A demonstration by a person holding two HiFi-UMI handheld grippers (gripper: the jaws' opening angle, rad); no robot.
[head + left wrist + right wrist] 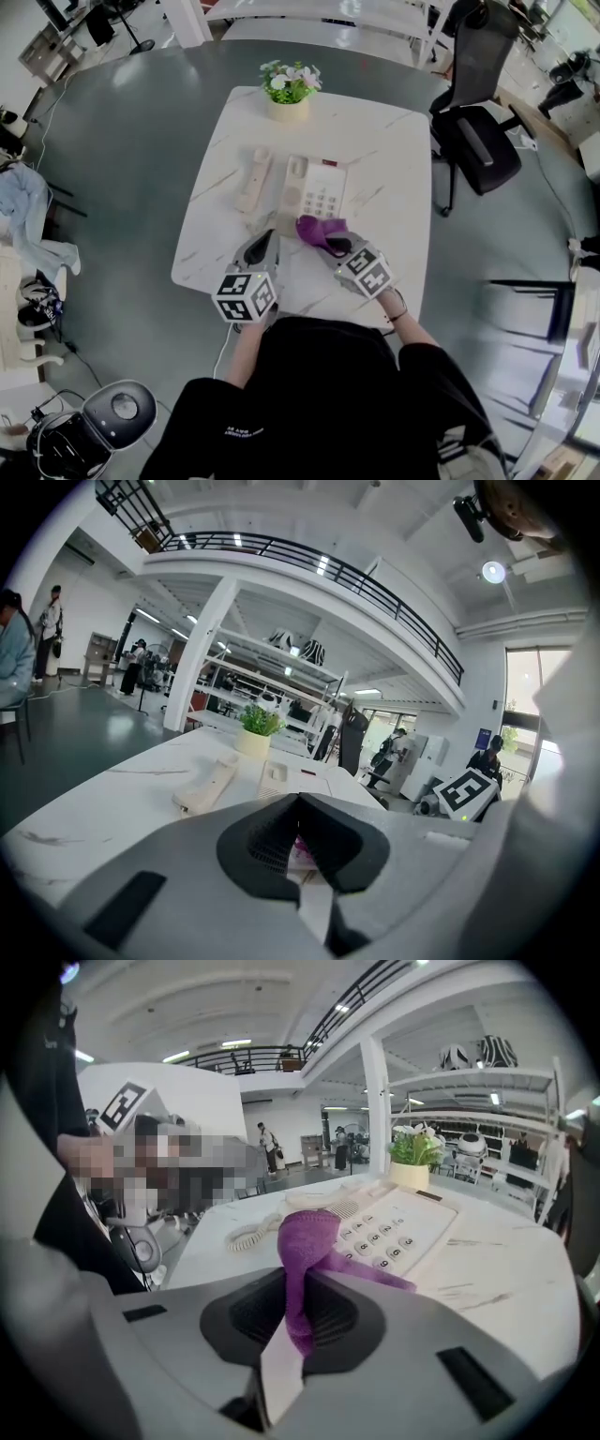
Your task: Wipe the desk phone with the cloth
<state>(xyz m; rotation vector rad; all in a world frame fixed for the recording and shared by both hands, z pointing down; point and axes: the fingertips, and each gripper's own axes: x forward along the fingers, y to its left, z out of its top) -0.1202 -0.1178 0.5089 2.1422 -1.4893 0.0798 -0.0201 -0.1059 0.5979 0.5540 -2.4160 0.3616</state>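
- Your right gripper (295, 1321) is clenched on the cloth (309, 1241). The purple fabric rises from between the closed jaws and bunches above them, with one tail drooping toward the keypad.
- Cloth position: it is held at the near edge of the phone (317, 192), over the front of the casing. Whether it actually touches the casing cannot be confirmed from any view.
- Your left gripper (305, 841) has its jaws drawn together and grips nothing that can be identified. A pale pink sliver shows in the slit between the pads, and what it is cannot be told.
- In the head view the left gripper sits at the phone's near-left corner, just beside the cloth.
- The handset (254, 178) is off the cradle. It lies flat on the table (394, 159) just left of the phone, roughly parallel to it.
- The coiled cord (246, 1233) lies on the table at the phone's near-left side.
- Only container noted: one pot (288, 109), upright at the far edge of the table, behind the phone.
- Pot contents: a green plant (289, 81) with white and pink flowers. Nothing else is visible in it.
- A black chair (478, 112) stands off the table's far-right corner, apart from it.
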